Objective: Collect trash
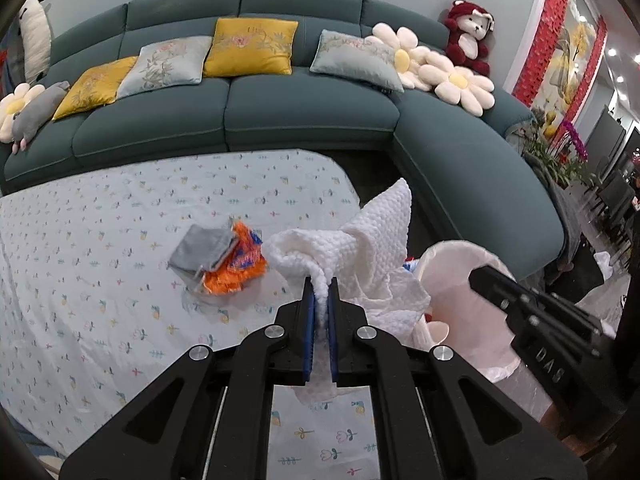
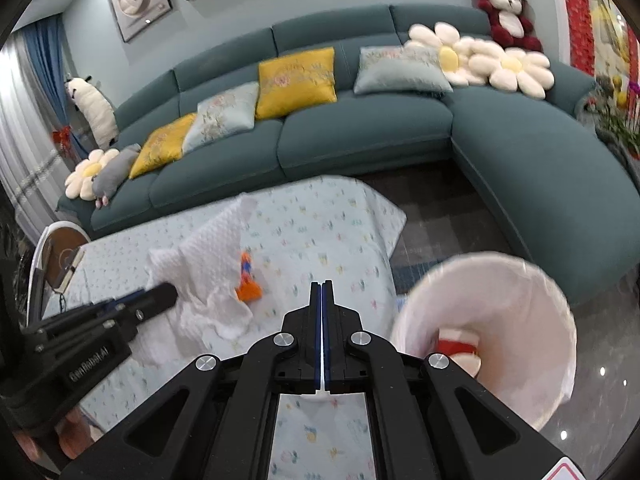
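My left gripper (image 1: 320, 284) is shut on a white embossed paper towel (image 1: 372, 236), which stands up crumpled above the blue pads, over the table's right end. Right of it is a bin with a white liner (image 1: 452, 276); my right gripper (image 1: 478, 274) shows at its rim. In the right wrist view my right gripper (image 2: 322, 286) is shut, pads together with only a thin pale line between them. The bin (image 2: 500, 304) is to its right with red-and-white trash inside. The left gripper (image 2: 166, 294) holds the towel (image 2: 208, 248) on the left. An orange wrapper (image 1: 240, 268) and a grey pouch (image 1: 200, 248) lie on the table.
The table wears a pale flowered cloth (image 1: 100, 260). A teal corner sofa (image 1: 304, 116) with cushions and plush toys curves behind and to the right. Dark floor (image 2: 440, 216) lies between the table and the sofa. A round white device (image 2: 60, 248) stands at the table's left end.
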Demonstrator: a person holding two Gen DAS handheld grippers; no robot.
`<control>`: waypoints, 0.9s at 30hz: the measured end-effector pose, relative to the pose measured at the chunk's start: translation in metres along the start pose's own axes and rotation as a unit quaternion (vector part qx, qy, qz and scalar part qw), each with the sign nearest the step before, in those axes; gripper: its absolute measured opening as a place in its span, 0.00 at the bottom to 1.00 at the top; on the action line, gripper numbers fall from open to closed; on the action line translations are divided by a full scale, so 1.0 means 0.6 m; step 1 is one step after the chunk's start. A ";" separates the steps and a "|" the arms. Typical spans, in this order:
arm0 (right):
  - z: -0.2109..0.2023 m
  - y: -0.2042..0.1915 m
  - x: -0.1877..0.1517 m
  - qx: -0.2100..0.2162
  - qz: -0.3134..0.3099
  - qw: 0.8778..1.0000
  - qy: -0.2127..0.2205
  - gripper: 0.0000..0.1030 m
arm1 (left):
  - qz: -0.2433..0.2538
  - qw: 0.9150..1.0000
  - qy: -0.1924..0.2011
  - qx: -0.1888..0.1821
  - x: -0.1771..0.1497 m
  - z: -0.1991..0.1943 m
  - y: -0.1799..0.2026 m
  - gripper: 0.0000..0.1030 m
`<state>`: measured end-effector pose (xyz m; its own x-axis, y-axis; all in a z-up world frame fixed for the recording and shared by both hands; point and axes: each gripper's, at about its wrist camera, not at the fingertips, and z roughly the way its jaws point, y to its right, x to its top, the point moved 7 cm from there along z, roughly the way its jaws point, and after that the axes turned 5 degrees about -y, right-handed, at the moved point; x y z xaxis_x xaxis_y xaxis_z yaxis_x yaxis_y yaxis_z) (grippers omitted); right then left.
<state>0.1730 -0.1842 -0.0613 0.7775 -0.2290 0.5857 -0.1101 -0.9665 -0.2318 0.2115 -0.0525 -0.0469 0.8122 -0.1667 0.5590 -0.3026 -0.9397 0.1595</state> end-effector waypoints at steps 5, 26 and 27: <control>0.050 -0.008 -0.049 0.008 0.000 0.999 -0.039 0.24 | -0.014 1.000 -0.022 0.012 -0.026 0.028 -0.024 0.05; 0.123 -0.015 -0.056 0.018 -0.008 0.998 -0.066 0.03 | -0.011 0.999 -0.048 0.018 -0.026 0.077 -0.034 0.05; 0.108 -0.009 -0.042 0.018 -0.004 0.998 -0.053 0.03 | -0.007 0.999 -0.046 0.015 -0.023 0.075 -0.026 0.05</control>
<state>0.1939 -0.1657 -0.1250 0.8395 -0.2056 0.5030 -0.0819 -0.9630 -0.2568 0.2275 -0.0491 -0.0936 0.8595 -0.1783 0.4790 -0.2761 -0.9507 0.1414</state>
